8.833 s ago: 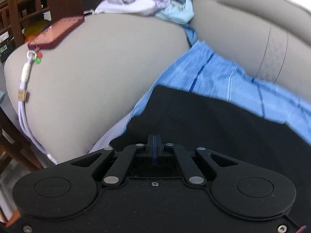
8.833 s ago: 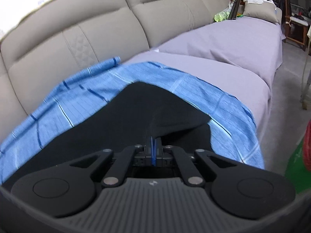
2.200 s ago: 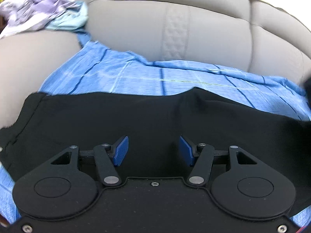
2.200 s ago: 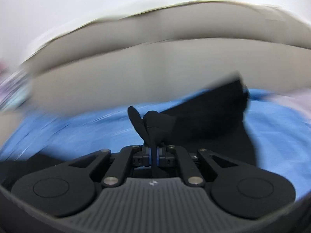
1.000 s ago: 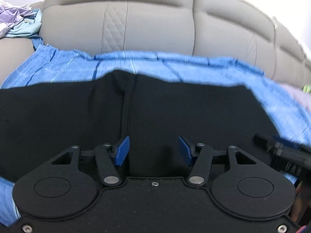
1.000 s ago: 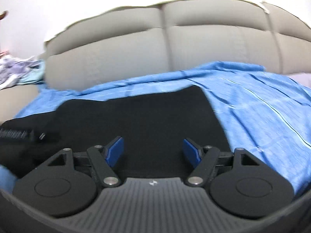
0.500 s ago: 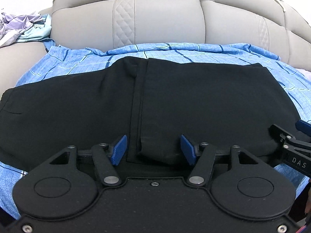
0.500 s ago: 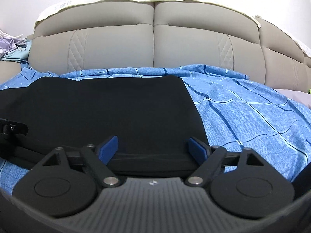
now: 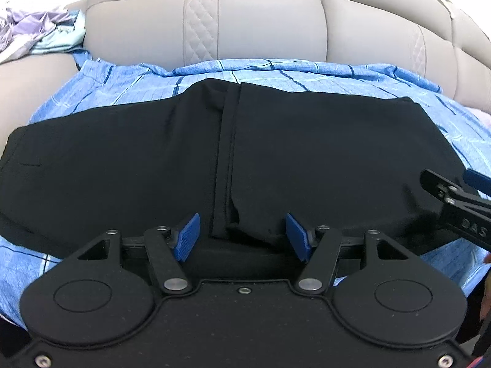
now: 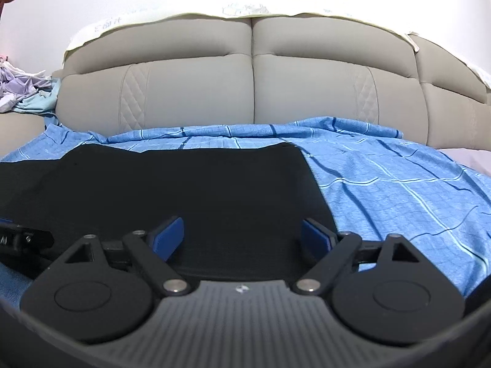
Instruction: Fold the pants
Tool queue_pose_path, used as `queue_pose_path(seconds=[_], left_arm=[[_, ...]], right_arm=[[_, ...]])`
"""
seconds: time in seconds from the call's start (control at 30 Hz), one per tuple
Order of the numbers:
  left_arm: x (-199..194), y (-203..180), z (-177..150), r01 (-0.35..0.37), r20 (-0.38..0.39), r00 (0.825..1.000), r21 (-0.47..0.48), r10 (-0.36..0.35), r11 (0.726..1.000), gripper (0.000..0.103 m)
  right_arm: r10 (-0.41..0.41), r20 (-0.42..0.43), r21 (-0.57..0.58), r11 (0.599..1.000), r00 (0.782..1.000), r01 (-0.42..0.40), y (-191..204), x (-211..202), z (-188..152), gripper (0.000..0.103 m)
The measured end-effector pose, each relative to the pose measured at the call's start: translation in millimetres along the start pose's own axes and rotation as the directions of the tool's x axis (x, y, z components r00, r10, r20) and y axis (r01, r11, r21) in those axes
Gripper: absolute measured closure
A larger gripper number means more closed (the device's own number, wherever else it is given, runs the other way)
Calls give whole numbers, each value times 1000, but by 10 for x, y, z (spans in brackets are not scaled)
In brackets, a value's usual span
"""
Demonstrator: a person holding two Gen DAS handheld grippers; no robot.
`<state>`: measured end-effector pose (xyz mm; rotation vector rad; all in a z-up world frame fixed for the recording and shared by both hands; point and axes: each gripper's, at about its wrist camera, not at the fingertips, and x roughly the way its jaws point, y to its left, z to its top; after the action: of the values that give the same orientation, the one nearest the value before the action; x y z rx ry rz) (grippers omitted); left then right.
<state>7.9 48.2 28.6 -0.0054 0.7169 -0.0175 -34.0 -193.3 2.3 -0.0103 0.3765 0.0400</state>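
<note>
Black pants (image 9: 153, 159) lie flat on a blue plaid sheet (image 9: 122, 89) on the sofa seat, with the legs folded over so their hem edge (image 9: 227, 165) runs across the middle. My left gripper (image 9: 242, 237) is open and empty at the near edge of the pants by that hem. My right gripper (image 10: 242, 234) is open and empty over the folded right part of the pants (image 10: 214, 190). It also shows at the right edge of the left wrist view (image 9: 457, 196). The left gripper's tip (image 10: 18, 236) shows at the left of the right wrist view.
The beige sofa backrest (image 10: 251, 92) rises behind the sheet. A heap of light clothes (image 9: 33, 33) lies on the left armrest. The blue sheet (image 10: 399, 190) spreads right of the pants.
The right gripper, shut on the pants' leg ends two seconds ago, has let go and opened with the legs laid over. Both grippers have drawn back a little from the pants.
</note>
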Motion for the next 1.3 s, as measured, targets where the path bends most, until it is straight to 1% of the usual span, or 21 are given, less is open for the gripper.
queue_pose_path(seconds=[0.2, 0.27, 0.43, 0.5, 0.57, 0.63, 0.73, 0.83, 0.87, 0.9, 1.0, 1.1, 1.13, 1.17, 1.2, 1.3], left_arm=[[26, -12, -3, 4, 8, 1000, 8, -4, 1000, 39], [29, -15, -9, 5, 13, 1000, 12, -5, 1000, 39], [18, -8, -8, 9, 14, 1000, 16, -10, 1000, 38], [-11, 27, 27, 12, 4, 1000, 3, -12, 1000, 39], [-75, 114, 59, 12, 11, 1000, -31, -12, 999, 39], [-146, 200, 100, 3, 29, 1000, -66, -1, 998, 39], [-277, 405, 160, -29, 64, 997, -112, 36, 993, 37], [-386, 645, 191, -89, 94, 990, -164, 105, 982, 30], [-415, 737, 188, -114, 104, 985, -185, 135, 976, 23], [-437, 836, 183, -139, 109, 980, -205, 164, 969, 21], [-456, 1141, 177, -200, 83, 970, -268, 229, 942, 21], [-454, 1460, 146, -227, 56, 963, -353, 262, 908, 21], [-450, 1568, 132, -236, 46, 961, -384, 273, 893, 21], [-434, 1674, 123, -245, 33, 958, -416, 284, 876, 21], [-426, 1784, 102, -254, 21, 955, -448, 295, 857, 21], [-389, 2089, 46, -280, -9, 945, -538, 327, 795, 21]], right_arm=[[13, -25, -62, 998, 1000, -14, 170, 107, -98, 11], [7, -11, -79, 997, 1000, -7, 202, 107, -157, 10], [4, 3, -63, 998, 1000, -4, 169, 129, -217, 4], [3, -6, -73, 997, 1000, -3, 175, 125, -177, 4], [13, 9, -77, 997, 1000, -12, 205, 83, -122, 4], [43, 44, -82, 996, 998, -39, 262, 24, -68, 4], [96, 53, -94, 991, 994, -91, 427, 26, 14, 4], [150, 49, -116, 983, 987, -144, 659, 81, 46, 4], [168, 48, -128, 979, 985, -161, 743, 95, 46, 4], [187, 47, -143, 974, 981, -179, 834, 110, 43, 4], [228, 41, -184, 959, 973, -217, 1078, 144, 21, 4], [272, 8, -221, 939, 962, -264, 1283, 178, -36, 4], [280, -19, -242, 930, 960, -276, 1356, 200, -63, 4], [275, -19, -254, 929, 961, -270, 1405, 189, -100, 4], [273, -4, -249, 931, 962, -266, 1419, 172, -111, 4], [279, -25, -217, 936, 960, -278, 1416, 176, -102, 4]])
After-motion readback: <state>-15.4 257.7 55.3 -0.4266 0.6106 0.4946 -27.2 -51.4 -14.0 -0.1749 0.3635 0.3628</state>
